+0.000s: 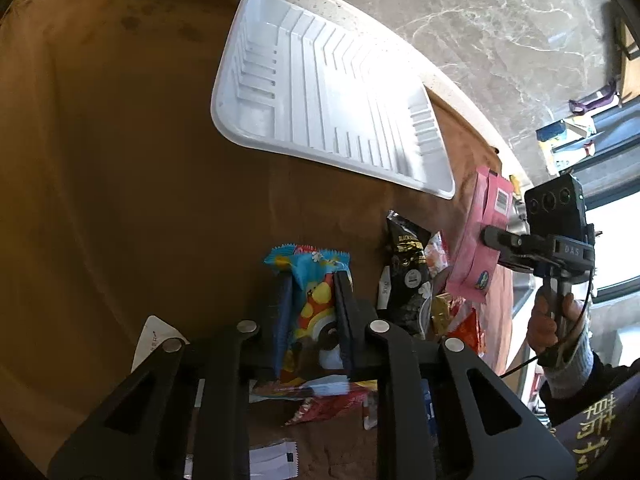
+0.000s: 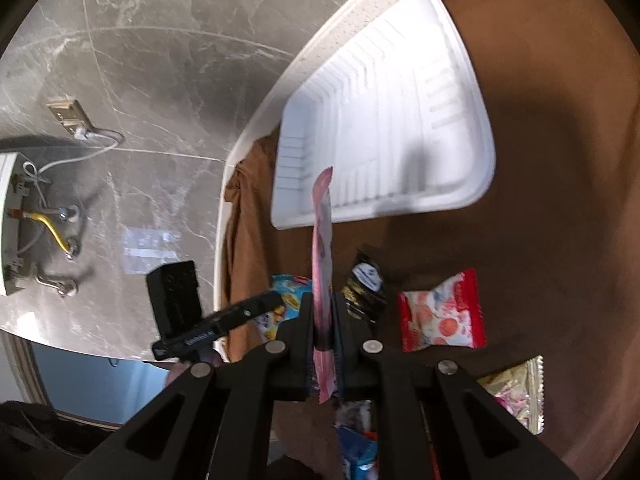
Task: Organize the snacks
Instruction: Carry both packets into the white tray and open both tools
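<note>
Right wrist: red packet [image 2: 442, 312] beside black packet [image 2: 366, 286]

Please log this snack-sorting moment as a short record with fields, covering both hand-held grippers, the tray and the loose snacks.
left hand-held gripper: shut on blue packet
right hand-held gripper: shut on pink packet, held on edge
tray: white, ribbed, nothing in it
tray support: brown cloth
loose snacks: black packet; red-and-white packet
</note>
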Available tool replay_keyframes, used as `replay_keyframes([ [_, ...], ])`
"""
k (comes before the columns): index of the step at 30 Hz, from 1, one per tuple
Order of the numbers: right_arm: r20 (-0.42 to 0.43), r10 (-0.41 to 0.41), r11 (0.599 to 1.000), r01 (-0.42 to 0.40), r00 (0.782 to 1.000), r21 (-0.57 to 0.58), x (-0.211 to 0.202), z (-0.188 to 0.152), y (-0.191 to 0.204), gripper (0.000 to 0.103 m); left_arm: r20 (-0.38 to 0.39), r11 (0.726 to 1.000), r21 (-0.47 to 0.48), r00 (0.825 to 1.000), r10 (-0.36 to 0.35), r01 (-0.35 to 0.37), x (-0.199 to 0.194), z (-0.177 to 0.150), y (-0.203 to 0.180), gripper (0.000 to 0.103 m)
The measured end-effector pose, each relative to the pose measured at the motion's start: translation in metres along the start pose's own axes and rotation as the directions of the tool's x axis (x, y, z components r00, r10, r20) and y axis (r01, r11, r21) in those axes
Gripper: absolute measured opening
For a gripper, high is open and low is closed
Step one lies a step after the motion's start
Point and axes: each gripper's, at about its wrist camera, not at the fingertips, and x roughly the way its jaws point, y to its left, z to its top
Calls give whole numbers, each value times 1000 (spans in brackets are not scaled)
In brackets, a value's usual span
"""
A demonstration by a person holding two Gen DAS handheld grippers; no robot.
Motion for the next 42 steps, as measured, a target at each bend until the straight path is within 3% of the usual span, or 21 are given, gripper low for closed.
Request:
replay_keyframes([
  [9,6,55,998,-55,998,15,2,11,3,10,10,999,-4,999,-52,52,-3,0,-4,16],
  [18,35,121,992,-122,992,31,-3,26,7,10,71,984,-48,983,-169,173,-10,10,-3,16],
  [23,83,121,992,-123,989,17,-7,49,9,11,129,972,-45,966,-222,230,-15,37,-5,16],
  [26,111,115,992,-119,987,28,-6,67,4,12,172,973,-38,961,-219,229,-13,60,-4,16],
  [28,126,99,994,-104,987,34,-3,78,0,13,189,977,-25,960,-205,214,-7,76,-5,17],
  [31,145,19,999,-23,989,23,3,93,-4,15,228,996,9,969,-90,91,3,91,-10,18],
  [35,139,-110,994,108,984,17,14,107,-9,50,220,1000,6,975,16,-17,26,104,-7,18],
  [38,151,-204,977,211,967,-32,15,109,-6,50,236,999,14,971,42,-47,27,102,-5,18],
  [42,196,-240,961,261,951,-90,6,101,7,51,290,999,-13,956,47,-45,16,96,-3,18],
])
